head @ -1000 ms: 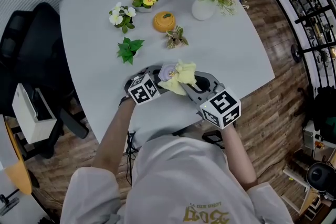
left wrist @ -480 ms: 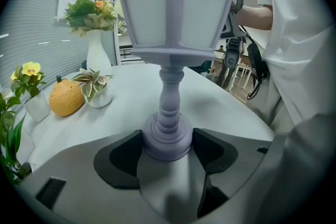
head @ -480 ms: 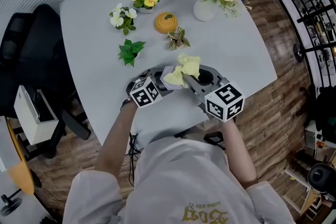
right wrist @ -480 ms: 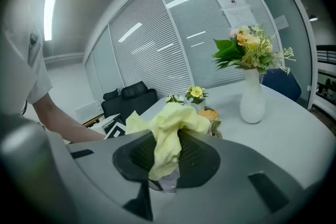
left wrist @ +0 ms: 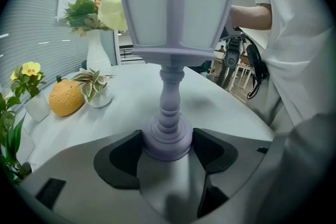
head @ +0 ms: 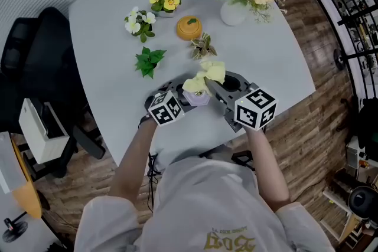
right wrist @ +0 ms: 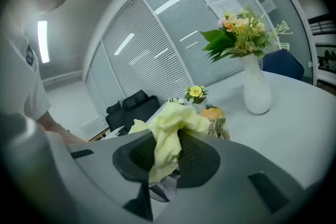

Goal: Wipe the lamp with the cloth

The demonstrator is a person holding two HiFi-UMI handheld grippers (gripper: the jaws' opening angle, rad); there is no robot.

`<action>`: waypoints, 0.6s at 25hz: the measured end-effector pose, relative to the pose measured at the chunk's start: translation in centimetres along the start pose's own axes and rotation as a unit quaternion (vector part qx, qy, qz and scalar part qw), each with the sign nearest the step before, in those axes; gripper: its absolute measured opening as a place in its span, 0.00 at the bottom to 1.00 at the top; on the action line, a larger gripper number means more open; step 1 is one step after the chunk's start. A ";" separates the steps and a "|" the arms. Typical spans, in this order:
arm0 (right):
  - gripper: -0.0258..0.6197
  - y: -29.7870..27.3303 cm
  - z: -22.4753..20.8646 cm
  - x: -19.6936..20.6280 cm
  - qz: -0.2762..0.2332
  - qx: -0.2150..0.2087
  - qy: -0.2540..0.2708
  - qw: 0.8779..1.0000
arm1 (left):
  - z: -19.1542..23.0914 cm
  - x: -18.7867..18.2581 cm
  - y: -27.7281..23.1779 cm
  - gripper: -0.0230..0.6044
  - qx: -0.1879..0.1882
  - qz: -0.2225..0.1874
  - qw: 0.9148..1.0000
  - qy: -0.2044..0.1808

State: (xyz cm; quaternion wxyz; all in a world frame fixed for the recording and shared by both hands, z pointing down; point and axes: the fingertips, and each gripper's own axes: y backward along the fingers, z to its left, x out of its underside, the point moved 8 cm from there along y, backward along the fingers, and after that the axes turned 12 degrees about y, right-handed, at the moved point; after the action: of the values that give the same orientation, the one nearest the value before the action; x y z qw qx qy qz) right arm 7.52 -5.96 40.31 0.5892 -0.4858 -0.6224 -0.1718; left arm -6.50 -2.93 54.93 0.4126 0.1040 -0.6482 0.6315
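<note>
Two grippers, both loaded.

Head view: the left gripper [head: 190, 100] holds the lamp [head: 199, 97] upright over the near part of the counter [head: 106, 26]. The right gripper [head: 211, 87] lays the cloth [head: 204, 76] on the lamp's top, touching it. Step in hand, by judgement: wiping the lamp head. Next move calls for the cloth to be dragged round and down the panels w/ light pressure. The left side should hold steady, or turn the lamp to expose unwiped faces.

Left gripper view: fingers [left wrist: 215, 152] closed on the lamp's round foot, one each side.
- Lamp: lilac, smooth, prob. plastic.
- Shape: stepped disc foot, turned baluster stem, lantern head w/ pale frosted panels.
- Top-heavy form, so a grip at the foot likely gives little leverage vs. tipping.
- Whether the foot rests on the counter: cannot tell.

Right gripper view: fingers clamped on the cloth.
- Pads [right wrist: 197, 157]: dark, mesh-textured.
- Cloth: pale yellow, soft, crumpled, bunched above the fingers w/ a tail hanging below.
- A white vase [right wrist: 257, 89] of flowers stands well apart, beyond.
</note>
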 end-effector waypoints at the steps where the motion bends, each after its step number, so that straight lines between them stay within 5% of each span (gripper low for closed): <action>1: 0.17 -0.1 -0.2 0.1 -0.003 -0.003 -0.007 1.000 | 0.0 0.0 0.0 0.54 0.000 0.000 1.000 0.000; 15: 0.17 -1.2 -2.2 1.5 -0.030 -0.037 -0.081 0.996 | 0.0 -0.1 0.0 0.54 0.002 0.001 1.000 0.002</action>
State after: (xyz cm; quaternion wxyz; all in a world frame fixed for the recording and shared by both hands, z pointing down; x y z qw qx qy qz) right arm 8.09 -7.67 42.59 0.5130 -0.5010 -0.6754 -0.1724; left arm -6.48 -2.99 54.90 0.4132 0.1026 -0.6462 0.6334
